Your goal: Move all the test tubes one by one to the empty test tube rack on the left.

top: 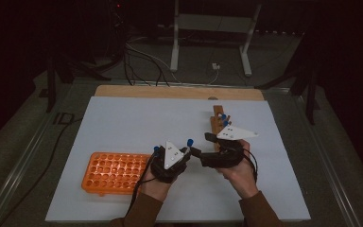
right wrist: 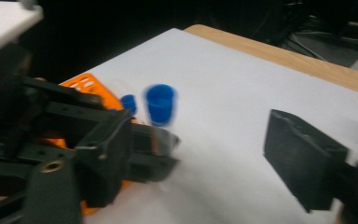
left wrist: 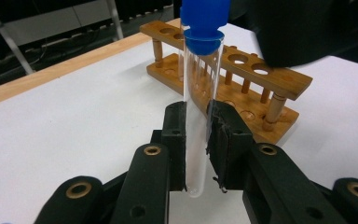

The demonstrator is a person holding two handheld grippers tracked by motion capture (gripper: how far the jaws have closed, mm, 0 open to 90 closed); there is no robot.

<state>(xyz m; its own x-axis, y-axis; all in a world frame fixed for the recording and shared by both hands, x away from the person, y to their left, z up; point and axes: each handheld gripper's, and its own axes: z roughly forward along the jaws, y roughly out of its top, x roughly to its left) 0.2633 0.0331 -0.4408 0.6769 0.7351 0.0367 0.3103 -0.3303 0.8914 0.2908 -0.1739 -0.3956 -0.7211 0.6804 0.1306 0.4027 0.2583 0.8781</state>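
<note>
- Left gripper (left wrist: 197, 135): its black jaws, nearest the lens in the left gripper view, are clamped on a clear tube (left wrist: 199, 116) with a blue cap (left wrist: 204, 21). The tube stands about upright, low in the grip, above the white mat (top: 123, 123).
- Right gripper (top: 207, 146): its jaws stand wide with nothing between them, just beside the left one. In the right gripper view its pad (right wrist: 303, 158) is well clear of the cap.
- The step looks like a hand-over, with the tube bound for the orange rack (top: 116, 172) at the left.
- Keep the right gripper clear of the cap while the left moves off.
- Hold the tube vertical and lower it straight into a hole.
- The wooden rack (left wrist: 242, 74) behind holds further capped tubes.
</note>
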